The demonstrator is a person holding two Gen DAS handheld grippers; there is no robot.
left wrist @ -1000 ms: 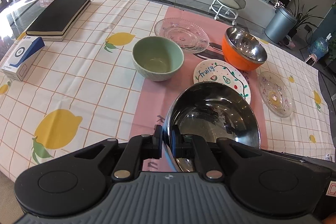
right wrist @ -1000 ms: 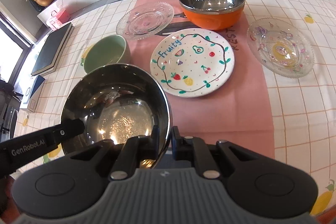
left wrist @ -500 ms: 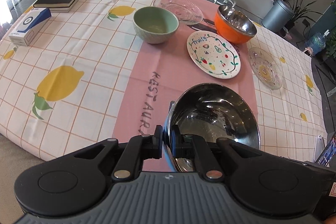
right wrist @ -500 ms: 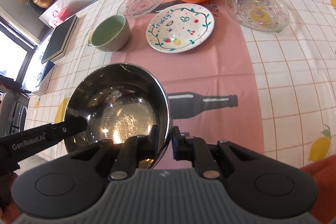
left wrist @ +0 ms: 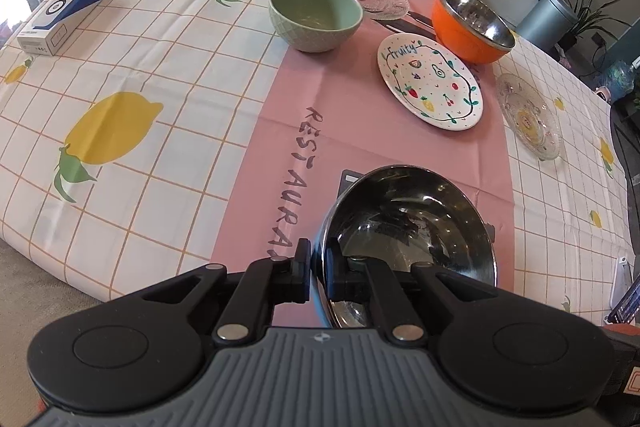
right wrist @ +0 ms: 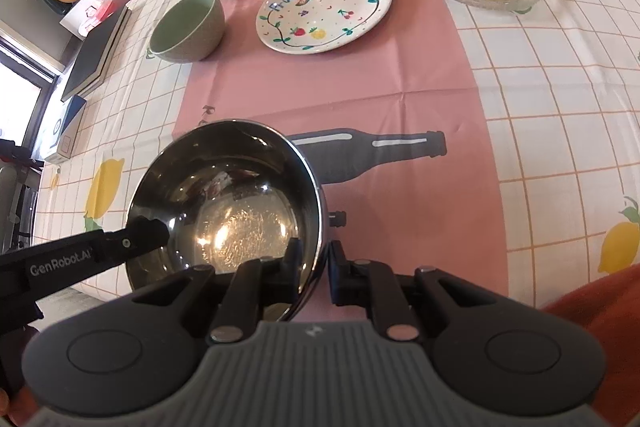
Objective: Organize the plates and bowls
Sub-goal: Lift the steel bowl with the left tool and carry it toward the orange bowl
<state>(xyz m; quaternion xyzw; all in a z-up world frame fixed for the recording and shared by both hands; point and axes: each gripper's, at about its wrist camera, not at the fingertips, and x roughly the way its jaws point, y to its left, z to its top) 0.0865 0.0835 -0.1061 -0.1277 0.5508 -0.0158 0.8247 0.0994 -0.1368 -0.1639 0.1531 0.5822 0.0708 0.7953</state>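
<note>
Holding the steel bowl [left wrist: 408, 223] by opposite sides of its rim, we are clamping the left gripper [left wrist: 318, 271] and the right gripper [right wrist: 322, 269] each tight on the thin wall, one finger inside and one outside. We are keeping the bowl just above the near end of the pink runner [right wrist: 332, 99], well apart from the fruit plate [right wrist: 325, 7] and green bowl [right wrist: 186, 27] farther along the runner. We are judging it stiff, light and slippery, so the rim is the surest hold.
</note>
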